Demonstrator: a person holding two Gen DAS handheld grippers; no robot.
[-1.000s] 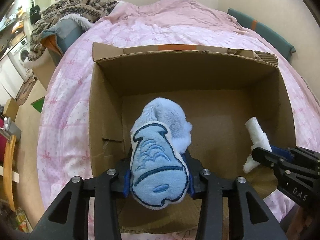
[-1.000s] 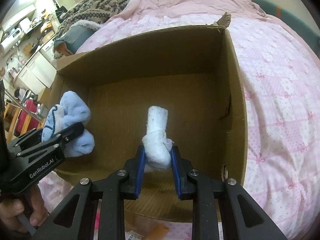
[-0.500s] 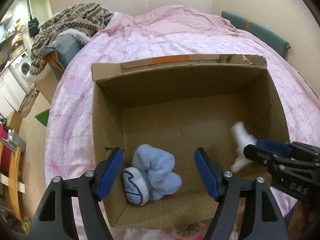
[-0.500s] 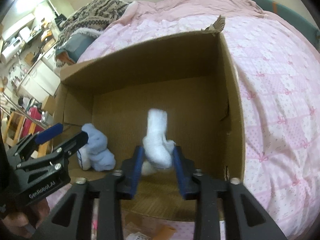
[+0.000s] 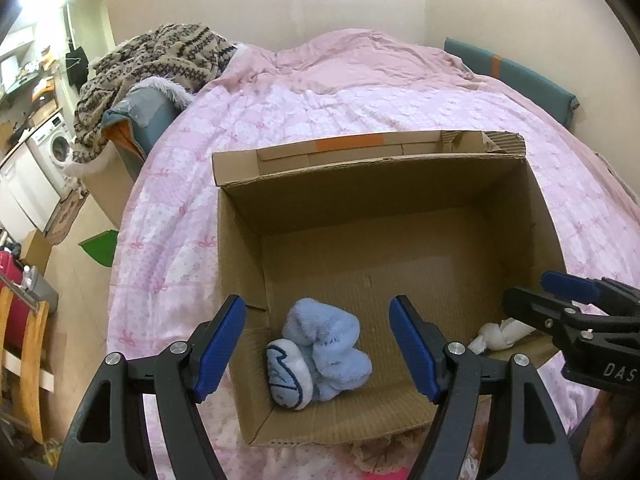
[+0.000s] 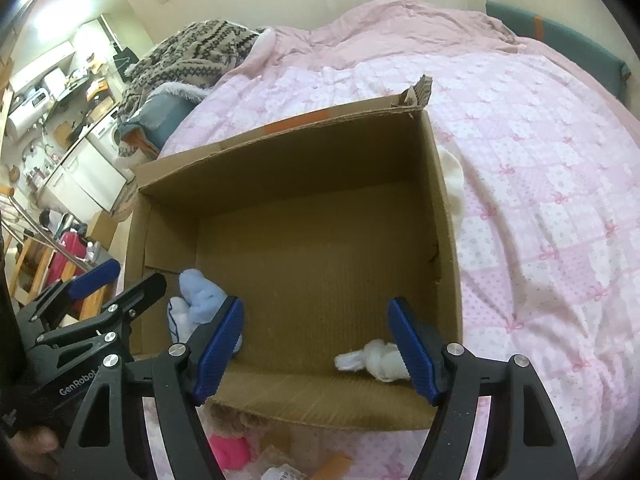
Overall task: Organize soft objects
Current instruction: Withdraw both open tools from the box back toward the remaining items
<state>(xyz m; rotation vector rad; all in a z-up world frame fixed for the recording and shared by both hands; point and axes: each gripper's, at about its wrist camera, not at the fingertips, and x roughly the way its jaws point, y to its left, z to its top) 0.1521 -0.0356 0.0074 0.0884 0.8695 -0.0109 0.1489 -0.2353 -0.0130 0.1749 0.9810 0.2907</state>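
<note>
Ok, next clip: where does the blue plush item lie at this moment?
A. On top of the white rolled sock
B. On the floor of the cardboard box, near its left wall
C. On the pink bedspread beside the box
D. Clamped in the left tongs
B: the blue plush item rests on the floor of the cardboard box by the left wall, apart from the white rolled sock, with the left tongs open above it.

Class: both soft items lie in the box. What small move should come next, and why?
Probably lift both tongs clear of the cardboard box. The blue plush and white roll rest on its floor; the left tongs are open and empty, the right tongs still opening, gripping nothing.
</note>
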